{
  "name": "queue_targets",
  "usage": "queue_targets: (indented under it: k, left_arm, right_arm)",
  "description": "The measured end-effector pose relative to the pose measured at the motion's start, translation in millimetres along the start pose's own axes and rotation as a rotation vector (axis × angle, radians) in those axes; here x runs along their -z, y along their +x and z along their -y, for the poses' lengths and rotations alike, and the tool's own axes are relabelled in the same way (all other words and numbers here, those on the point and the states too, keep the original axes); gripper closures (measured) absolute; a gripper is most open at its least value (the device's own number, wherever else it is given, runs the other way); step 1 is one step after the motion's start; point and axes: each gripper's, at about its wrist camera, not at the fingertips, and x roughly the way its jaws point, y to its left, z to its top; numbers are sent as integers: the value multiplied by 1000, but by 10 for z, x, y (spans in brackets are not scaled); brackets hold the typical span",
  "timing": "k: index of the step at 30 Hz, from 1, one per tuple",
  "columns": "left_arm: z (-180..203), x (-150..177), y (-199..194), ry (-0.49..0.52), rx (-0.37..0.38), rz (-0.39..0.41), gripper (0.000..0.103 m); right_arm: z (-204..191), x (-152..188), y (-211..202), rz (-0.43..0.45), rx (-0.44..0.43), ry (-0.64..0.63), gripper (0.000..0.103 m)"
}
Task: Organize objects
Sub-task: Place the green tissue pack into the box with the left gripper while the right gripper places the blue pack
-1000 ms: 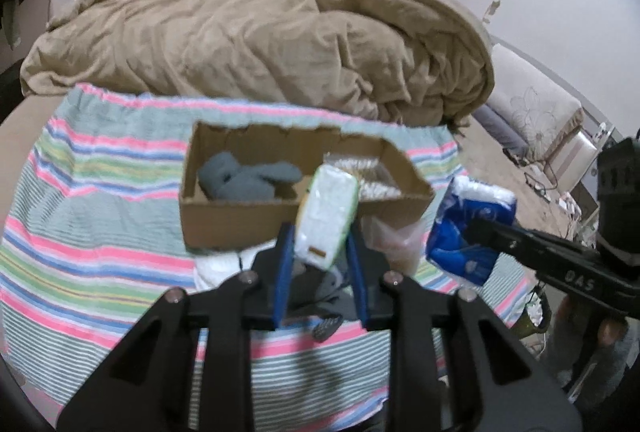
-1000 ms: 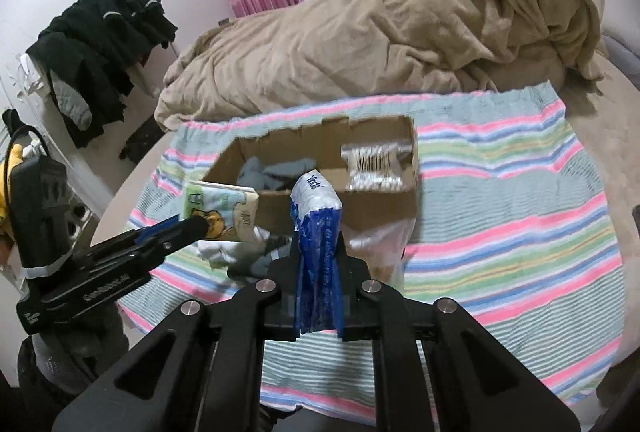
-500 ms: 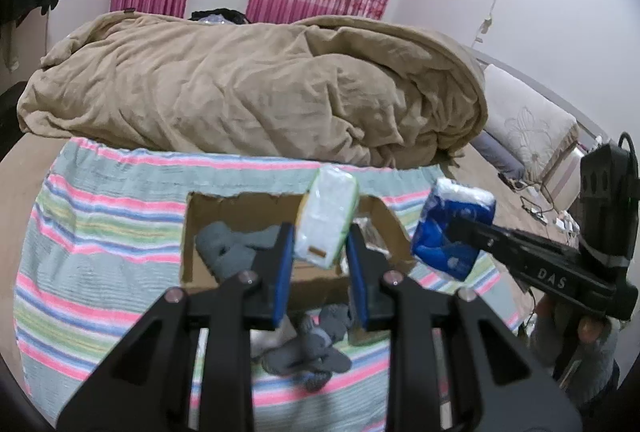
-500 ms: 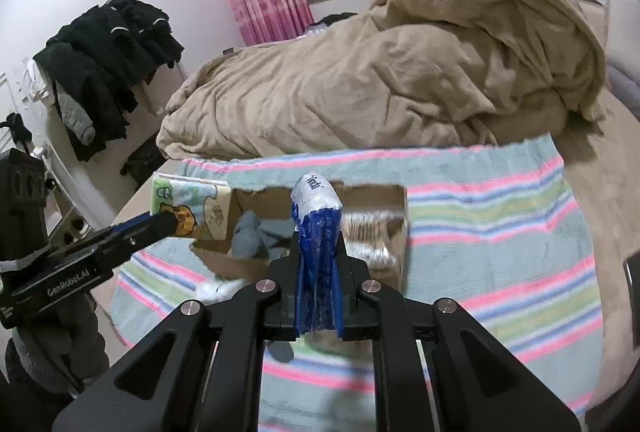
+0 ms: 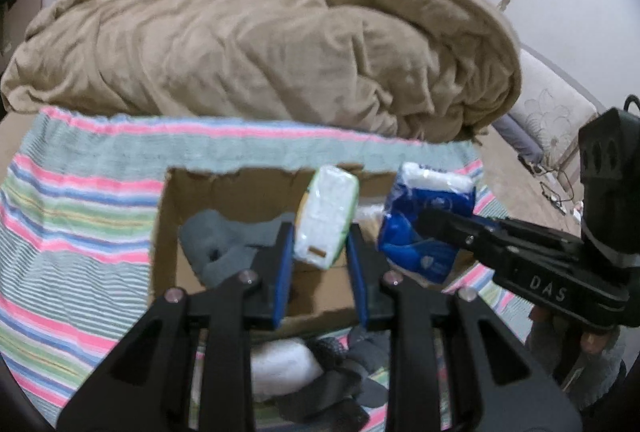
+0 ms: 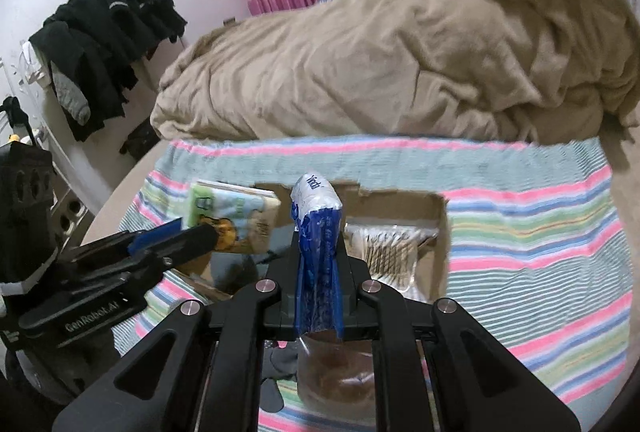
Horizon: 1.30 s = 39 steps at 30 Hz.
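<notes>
An open cardboard box [image 5: 168, 216] lies on a striped cloth [image 5: 68, 216] on the bed. My left gripper [image 5: 320, 252] is shut on a white and green tissue pack [image 5: 326, 216] and holds it over the box; the pack also shows in the right wrist view [image 6: 236, 216]. My right gripper [image 6: 318, 260] is shut on a blue tissue pack [image 6: 316, 232] and holds it over the box's right part; that pack also shows in the left wrist view [image 5: 428, 220]. Grey socks [image 5: 224, 240] and a bag of cotton swabs [image 6: 384, 244] lie in the box [image 6: 438, 232].
A bunched tan blanket [image 5: 256, 55] lies behind the cloth. Dark socks [image 5: 344, 384] and a white bundle [image 5: 280, 364] lie in front of the box. A clear bag [image 6: 340, 372] lies below my right gripper. Black clothes [image 6: 104, 31] hang at the left.
Both grippers have moved forward and down over the box with their packs. The box now sits directly under both packs.
</notes>
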Motion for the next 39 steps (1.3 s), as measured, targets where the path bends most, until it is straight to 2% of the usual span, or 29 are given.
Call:
queue_targets:
  k: [5,9,12,14,15,18,21,22,23,34,35,37,39]
  left_arm:
    - [-79,108,273,-20,-18,-58,76]
    - [-98,161,359,-8,-29,-75,76]
    - [-82,147,355,-4,-27,-82,74]
    - [-79,133,341,-11,-16,-98,69]
    - [-73,128,317,-11,-19,-99,68]
    - [-50,118,210,-5,-32,-88,67]
    - [-34,130,84,-11,-32,-80,59]
    - [-27,142,24,-15,-34,-76,47]
    - [-23,147,-16,-21,-32,-71,40]
    - [62,242,-700,-26,-34,3,39]
    - [74,254,-757,-25,-34,8,39]
    - [96,275,-864,-22,-35,19,39]
    - [125,304,-970,-15,-41,33,37]
  right_arm:
    - [70,86,291,-69,-8,15,91]
    - [114,180,460,-109,1,24,91]
    - [121,206,465,-103,7,30,90]
    - [142,191,447,-99,8,42,89]
    - [150,185,425,-96,10,49,85]
    - [136,158,361,-87,-6,56,67]
    - [74,130,232,-62,-2,45,59]
    - [56,121,165,-51,0,45,55]
    - [47,120,120,-43,1,48,54]
    - [-98,177,-437,19,33,49,51]
    - [-112,186,-479,24,41,45,50]
    - [-141,212,-578,37,54,36,40]
    - [-166,235,-682,51,61,32,36]
